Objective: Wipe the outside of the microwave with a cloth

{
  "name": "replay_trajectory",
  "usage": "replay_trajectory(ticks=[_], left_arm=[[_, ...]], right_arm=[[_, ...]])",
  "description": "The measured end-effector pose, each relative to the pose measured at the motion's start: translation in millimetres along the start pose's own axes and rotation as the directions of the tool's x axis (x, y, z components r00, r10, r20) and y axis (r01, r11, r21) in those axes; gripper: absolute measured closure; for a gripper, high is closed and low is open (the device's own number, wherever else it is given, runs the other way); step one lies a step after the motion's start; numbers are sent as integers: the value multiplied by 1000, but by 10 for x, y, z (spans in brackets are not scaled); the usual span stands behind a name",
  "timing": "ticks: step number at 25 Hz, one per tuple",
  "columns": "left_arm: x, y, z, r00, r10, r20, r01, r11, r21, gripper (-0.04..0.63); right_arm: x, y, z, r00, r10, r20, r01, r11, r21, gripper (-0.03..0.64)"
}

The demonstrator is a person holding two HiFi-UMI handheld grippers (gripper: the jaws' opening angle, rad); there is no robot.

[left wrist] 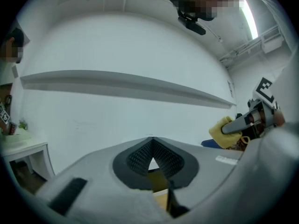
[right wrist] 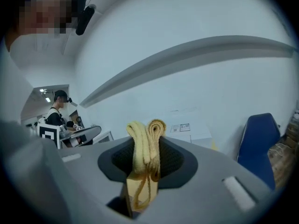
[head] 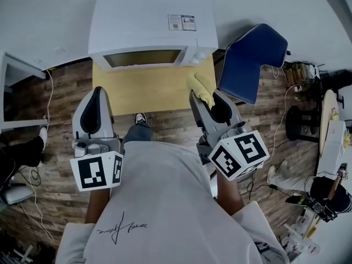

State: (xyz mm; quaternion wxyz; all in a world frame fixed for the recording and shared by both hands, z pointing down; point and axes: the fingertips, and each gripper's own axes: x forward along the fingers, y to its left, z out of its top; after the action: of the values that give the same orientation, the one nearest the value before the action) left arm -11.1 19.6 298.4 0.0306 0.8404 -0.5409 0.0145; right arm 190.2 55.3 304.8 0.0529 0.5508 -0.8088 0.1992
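Pinched in the right claw [head: 205,98]: one yellow cloth [head: 201,86], soft and thick-piled, folded into two rolled loops standing up out of the dark ribbed pads [right wrist: 117,160], shut tight on it. Held over the front right part of the pale wooden surface [head: 140,92], near the right front corner of the one microwave [head: 151,23] but apart from it.

Microwave: boxy, white and smooth-topped. Wide dark door window, two small labels on the top, rounded knobs at the right end of the front. Set at the far edge of the surface, close to the white wall. In front of it, a bare strip of board.

Left claw [head: 98,92]: tips together on nothing, only a small triangular gap behind them. Hovering at the surface's left front corner, beside the wood-plank floor [head: 55,103].

Tight on the right: one blue padded chair [head: 253,56], angular-backed, just beside the surface edge and the right claw.
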Motion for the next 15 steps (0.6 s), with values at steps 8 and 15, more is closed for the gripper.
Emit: replay_trajectory(ticks=[8, 15], left_arm=[[701, 346, 93, 996, -87, 11, 86, 996, 22, 606], [934, 445, 118, 989, -137, 53, 139, 990, -26, 606]], right_arm=[[889, -357, 492, 986, -25, -163, -5, 984, -179, 500], [1455, -1068, 876, 964, -131, -230, 84, 976, -200, 500]])
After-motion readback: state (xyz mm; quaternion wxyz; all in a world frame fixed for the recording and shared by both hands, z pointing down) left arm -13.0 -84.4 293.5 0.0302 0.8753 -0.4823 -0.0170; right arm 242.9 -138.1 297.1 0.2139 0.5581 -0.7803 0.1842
